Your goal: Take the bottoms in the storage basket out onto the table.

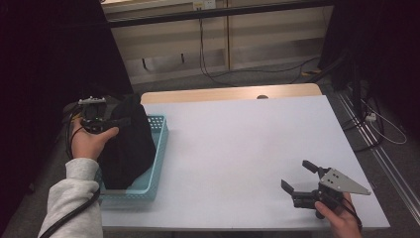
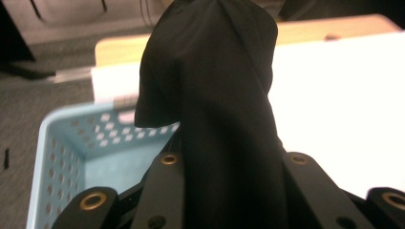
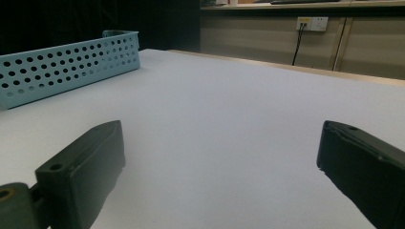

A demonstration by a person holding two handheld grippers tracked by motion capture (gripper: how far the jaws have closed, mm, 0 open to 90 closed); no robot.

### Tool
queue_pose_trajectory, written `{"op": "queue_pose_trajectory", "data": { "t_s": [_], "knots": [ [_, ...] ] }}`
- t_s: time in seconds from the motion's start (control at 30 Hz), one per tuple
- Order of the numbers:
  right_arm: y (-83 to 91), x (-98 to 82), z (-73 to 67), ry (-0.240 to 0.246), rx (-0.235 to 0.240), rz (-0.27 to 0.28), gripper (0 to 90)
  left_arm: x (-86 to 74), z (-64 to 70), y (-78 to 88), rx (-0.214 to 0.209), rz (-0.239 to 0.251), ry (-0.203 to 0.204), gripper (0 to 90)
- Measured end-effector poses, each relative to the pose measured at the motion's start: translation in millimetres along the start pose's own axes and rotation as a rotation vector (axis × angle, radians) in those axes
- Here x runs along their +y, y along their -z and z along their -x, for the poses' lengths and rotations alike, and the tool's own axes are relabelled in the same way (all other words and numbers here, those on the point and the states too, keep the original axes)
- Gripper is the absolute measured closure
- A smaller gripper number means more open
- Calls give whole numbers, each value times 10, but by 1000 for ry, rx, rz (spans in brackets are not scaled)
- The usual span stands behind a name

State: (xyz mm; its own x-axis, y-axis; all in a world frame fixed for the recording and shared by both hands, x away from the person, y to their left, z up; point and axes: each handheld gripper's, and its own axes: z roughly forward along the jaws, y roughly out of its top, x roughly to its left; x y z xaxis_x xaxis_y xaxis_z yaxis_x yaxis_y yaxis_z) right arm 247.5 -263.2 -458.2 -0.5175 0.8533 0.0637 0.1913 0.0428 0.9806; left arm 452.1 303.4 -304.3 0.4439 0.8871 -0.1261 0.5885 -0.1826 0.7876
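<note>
We have the left gripper (image 1: 116, 120) pinching a bunch of black cloth (image 1: 130, 144), raised over the light blue perforated basket (image 1: 157, 148) at the left edge of the desk (image 1: 237, 148). In the left gripper view the cloth (image 2: 224, 109) rises as a gathered column between the two jaws, and the jaws press into it on both sides. Its lower part hangs down into the basket (image 2: 62, 157); we cannot tell whether the hem has cleared the basket floor.

Handling, as we judge it: soft, limp fabric, light, with no stiffness of its own. It drapes and folds wherever it is unsupported, so a single pinch point leaves the rest dangling and free to swing or snag on the basket rim. Not fragile. The weave looks matt rather than slick, so a firm pinch on a gathered fold should hold, whereas a grip on a thin single layer could slip out.

The right gripper (image 1: 297, 179) sits low over the bare desk near the person's right, jaws spread wide with nothing between them. A second hold on a hanging corner or edge, well apart from the first pinch, would let us spread the cloth.
</note>
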Motion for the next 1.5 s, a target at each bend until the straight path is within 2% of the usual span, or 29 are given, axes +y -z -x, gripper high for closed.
{"op": "queue_pose_trajectory", "data": {
  "t_s": [0.07, 0.33, 0.37, 0.47, 0.57, 0.67, 0.83, 0.87, 0.9, 0.93, 1.13, 1.17, 1.2, 1.23, 1.27, 1.3, 1.37, 1.4, 1.43, 1.47, 1.5],
  "knots": [
    [0, 0, 0, -1, 1, 0, 17, 70, 51, 36, -19, 35, 8, 725],
    [-1, -4, 4, 1, 1, -2, 18, 361, 199, 158, -46, 99, 15, 725],
    [-2, -6, 5, 3, 2, -2, 17, 361, 199, 158, -46, 99, 15, 725],
    [-5, -3, 1, 3, 2, -3, 18, 544, 320, 213, -67, 137, 10, 724],
    [-7, -6, 4, 5, 2, -3, 18, 625, 391, 236, -79, 158, 12, 724],
    [-8, -6, 5, 5, 2, -1, 17, 744, 552, 235, -125, 199, 26, 724],
    [-10, -4, 1, 2, 3, 0, 18, 848, 833, 137, -190, 215, 20, 723],
    [-11, -5, 1, 2, 3, -1, 18, 860, 897, 105, -200, 210, 9, 723],
    [-11, -5, 1, 2, 3, -1, 18, 860, 897, 105, -200, 210, 9, 723],
    [-11, -5, 0, 3, 5, -1, 17, 873, 1038, 28, -228, 209, -3, 723],
    [-9, -8, 4, 1, 5, -2, 17, 882, 1446, -184, -300, 185, -41, 722],
    [-9, -8, 4, 1, 5, -2, 17, 882, 1446, -184, -300, 185, -41, 722],
    [-9, -9, 7, 1, 6, -2, 18, 880, 1547, -244, -326, 182, -35, 723],
    [-9, -9, 7, 1, 6, -2, 18, 880, 1547, -244, -326, 182, -35, 722],
    [-11, -10, 6, 0, 7, -2, 17, 879, 1653, -303, -357, 177, -33, 722],
    [-12, -10, 6, 1, 8, -3, 18, 882, 1723, -334, -367, 177, -35, 722],
    [-15, -10, 5, 2, 9, -3, 18, 886, 1762, -351, -377, 175, -37, 722],
    [-16, -9, 2, 3, 10, -4, 18, 894, 1872, -394, -394, 174, -51, 722],
    [-16, -9, 2, 3, 11, -3, 17, 894, 1872, -394, -394, 174, -51, 722],
    [-16, -8, 2, 3, 10, -4, 17, 898, 1981, -437, -416, 172, -61, 722],
    [-16, -8, 2, 3, 10, -4, 17, 898, 1981, -437, -416, 172, -61, 721]
  ]
}}
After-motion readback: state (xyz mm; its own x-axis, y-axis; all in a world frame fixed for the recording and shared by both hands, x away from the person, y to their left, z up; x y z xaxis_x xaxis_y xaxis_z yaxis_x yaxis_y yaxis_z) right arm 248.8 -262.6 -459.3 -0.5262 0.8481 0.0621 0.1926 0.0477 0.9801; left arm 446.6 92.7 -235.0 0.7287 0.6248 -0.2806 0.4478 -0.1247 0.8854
